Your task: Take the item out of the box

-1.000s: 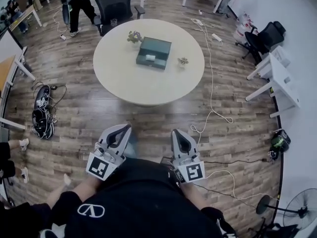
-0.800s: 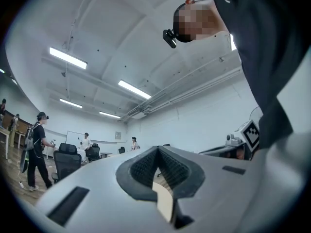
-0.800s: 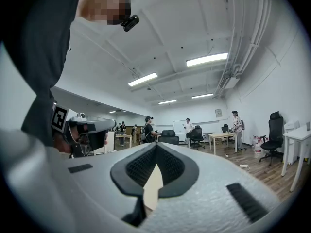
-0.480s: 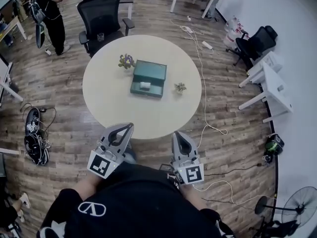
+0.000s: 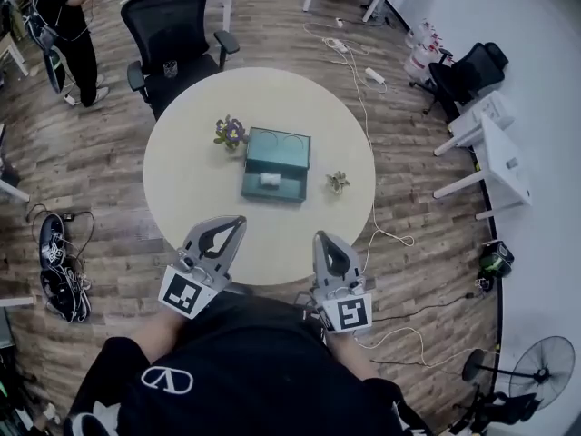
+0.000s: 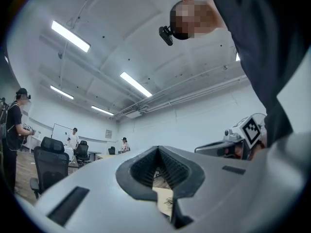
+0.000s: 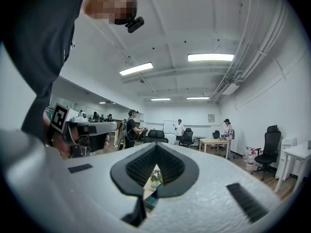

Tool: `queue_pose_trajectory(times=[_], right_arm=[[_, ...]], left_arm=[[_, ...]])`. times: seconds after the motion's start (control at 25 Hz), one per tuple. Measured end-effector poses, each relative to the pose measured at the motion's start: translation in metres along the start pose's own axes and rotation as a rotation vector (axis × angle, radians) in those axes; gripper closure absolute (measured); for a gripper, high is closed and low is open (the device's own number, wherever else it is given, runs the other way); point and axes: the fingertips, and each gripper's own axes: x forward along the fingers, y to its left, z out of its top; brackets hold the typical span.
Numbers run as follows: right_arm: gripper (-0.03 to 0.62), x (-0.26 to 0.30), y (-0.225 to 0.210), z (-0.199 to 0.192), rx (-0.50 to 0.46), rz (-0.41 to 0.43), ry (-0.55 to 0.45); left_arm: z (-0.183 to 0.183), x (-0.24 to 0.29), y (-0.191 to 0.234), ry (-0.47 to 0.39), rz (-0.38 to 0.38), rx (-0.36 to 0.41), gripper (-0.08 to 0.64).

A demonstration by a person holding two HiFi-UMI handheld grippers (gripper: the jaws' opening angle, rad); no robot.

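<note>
On a round cream table (image 5: pixel 195 207) stands a dark green box (image 5: pixel 276 163), its lid raised at the far side. A small white item (image 5: pixel 270 180) lies inside it. My left gripper (image 5: pixel 234 222) and right gripper (image 5: pixel 324 240) hover side by side at the table's near edge, well short of the box. Both are shut with nothing between the jaws. The right gripper view looks through its own closed jaws (image 7: pixel 155 147) at a slice of purple flowers (image 7: pixel 155 174) and a corner of the box (image 7: pixel 150 200). Past the left gripper's jaws (image 6: pixel 158 152), only a strip of tabletop (image 6: pixel 163 198) shows.
A pot of purple flowers (image 5: pixel 230 133) stands left of the box and a small plant (image 5: pixel 339 182) to its right. A black office chair (image 5: pixel 172 25) is behind the table, with a person (image 5: pixel 64 25) beside it. A white cable (image 5: pixel 377 234) trails over the floor at the right.
The table and box have come closer and lower in the head view. Both grippers, earlier over bare floor, now reach the table's near edge, still shut.
</note>
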Motion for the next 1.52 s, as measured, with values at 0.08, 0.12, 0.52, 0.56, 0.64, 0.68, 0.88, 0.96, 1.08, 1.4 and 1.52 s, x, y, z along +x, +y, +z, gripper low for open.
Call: queue_pose_trajectory(times=[0.08,0.12,0.52,0.56,0.64,0.68,0.88,0.96,1.08,1.4,1.52], right_arm=[[0.589,0.014,-0.001,-0.001,-0.011,0.002,0.005],[0.589,0.02,-0.002,-0.002,-0.015,0.003,0.007],[0.589,0.037,-0.019,-0.012,-0.016,0.054,0.02],[0.589,0.039,-0.022,-0.013,-0.018,0.061,0.021],[0.589,0.042,-0.027,-0.014,-0.019,0.081,0.028],[0.589,0.043,-0.029,-0.015,-0.019,0.091,0.029],[0.589,0.049,-0.035,-0.015,-0.004,0.129,0.029],[0.589,0.051,-0.035,-0.014,-0.011,0.148,0.033],[0.589,0.054,-0.038,-0.014,-0.017,0.167,0.033],[0.588,0.064,-0.038,-0.02,-0.027,0.228,0.045],[0.416,0.072,-0.036,-0.024,-0.05,0.257,0.063]], left_arm=[[-0.001,0.007,0.012,-0.005,-0.007,0.002,0.555],[-0.002,0.01,0.016,-0.008,-0.011,0.003,0.555],[-0.012,0.037,0.011,0.012,-0.004,-0.008,0.555],[-0.012,0.039,0.01,0.012,0.004,-0.005,0.554],[-0.012,0.043,0.009,0.01,0.021,-0.005,0.555],[-0.012,0.045,0.008,0.014,0.028,-0.004,0.554],[-0.01,0.051,0.007,0.021,0.061,-0.002,0.554],[-0.01,0.052,0.006,0.027,0.073,-0.004,0.555],[-0.008,0.054,0.005,0.026,0.088,-0.004,0.554],[-0.014,0.054,0.006,0.044,0.12,-0.011,0.555],[-0.016,0.054,0.006,0.053,0.127,-0.017,0.554]])
